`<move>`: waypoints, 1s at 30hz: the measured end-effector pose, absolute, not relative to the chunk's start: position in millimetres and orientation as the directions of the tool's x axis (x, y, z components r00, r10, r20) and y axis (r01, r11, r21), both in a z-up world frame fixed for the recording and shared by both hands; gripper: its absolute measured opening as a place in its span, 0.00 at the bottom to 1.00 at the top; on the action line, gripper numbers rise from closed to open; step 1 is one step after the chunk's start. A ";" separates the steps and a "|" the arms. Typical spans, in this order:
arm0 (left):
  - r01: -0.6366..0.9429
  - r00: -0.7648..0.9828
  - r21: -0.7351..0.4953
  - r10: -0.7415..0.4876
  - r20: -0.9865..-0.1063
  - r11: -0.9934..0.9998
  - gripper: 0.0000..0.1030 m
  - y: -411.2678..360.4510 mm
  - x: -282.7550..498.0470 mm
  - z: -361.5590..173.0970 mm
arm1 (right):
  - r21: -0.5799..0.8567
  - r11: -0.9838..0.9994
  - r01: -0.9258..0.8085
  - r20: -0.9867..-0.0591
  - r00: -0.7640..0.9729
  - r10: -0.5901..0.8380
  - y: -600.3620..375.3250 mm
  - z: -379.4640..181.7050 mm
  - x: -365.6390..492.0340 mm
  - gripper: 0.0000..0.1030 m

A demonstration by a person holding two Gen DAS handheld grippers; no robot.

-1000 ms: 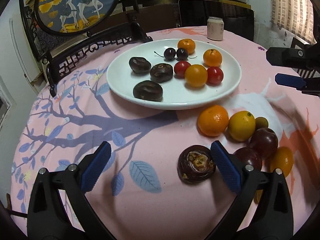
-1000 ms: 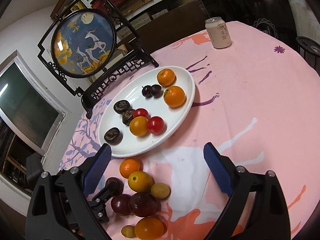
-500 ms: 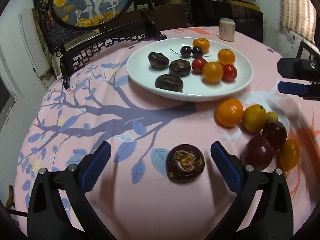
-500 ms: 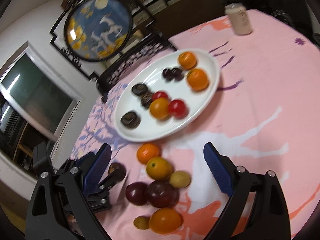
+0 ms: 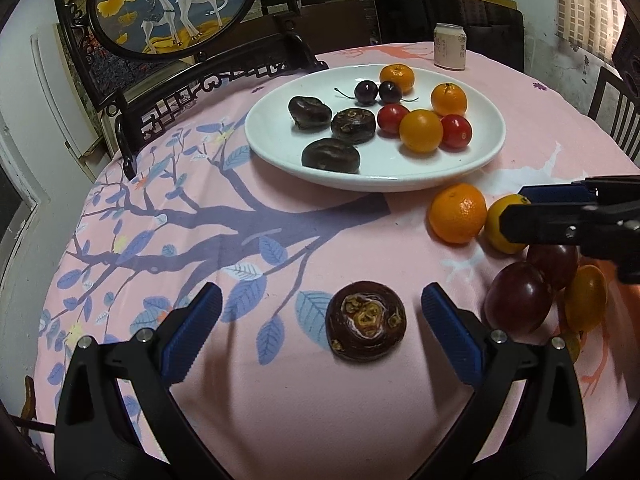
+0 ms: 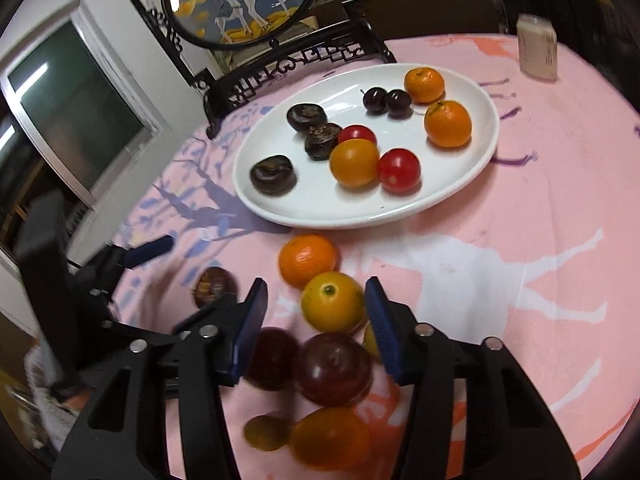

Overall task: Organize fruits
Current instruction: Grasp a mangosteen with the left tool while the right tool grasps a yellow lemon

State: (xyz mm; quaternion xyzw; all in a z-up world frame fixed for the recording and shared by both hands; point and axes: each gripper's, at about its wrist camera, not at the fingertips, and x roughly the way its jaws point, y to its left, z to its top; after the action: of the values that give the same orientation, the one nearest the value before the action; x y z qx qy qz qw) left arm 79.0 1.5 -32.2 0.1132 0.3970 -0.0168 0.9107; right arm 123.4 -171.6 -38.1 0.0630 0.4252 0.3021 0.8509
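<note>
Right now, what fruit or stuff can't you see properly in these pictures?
- Small yellow fruit, right wrist view: mostly hidden behind the right gripper finger.
- Yellow-orange fruit, left wrist view: partly covered by that gripper.
- Can, right wrist view: blurred, label unreadable.
- Bottom fruits, right wrist view: blurred.

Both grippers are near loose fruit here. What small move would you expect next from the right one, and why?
Probably closing the right gripper on the yellow-orange citrus. Its jaws are open and already flank that fruit, which lies on the tablecloth outside the white plate. The left gripper is open around the dark water chestnut, not touching it.
</note>
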 end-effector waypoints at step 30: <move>0.198 0.622 0.048 -0.088 -0.778 0.979 0.57 4.9 86.2 -40.3 | 0.304 0.904 -0.301 -0.729 0.537 0.424 -215.0 -47.0 145.6 0.36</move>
State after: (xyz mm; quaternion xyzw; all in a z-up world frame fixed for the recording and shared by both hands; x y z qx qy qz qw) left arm 86.2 4.9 -40.3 0.0644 0.4274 -0.0797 0.8982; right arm 145.6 -215.0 -47.0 0.0709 0.4342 0.2075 0.8737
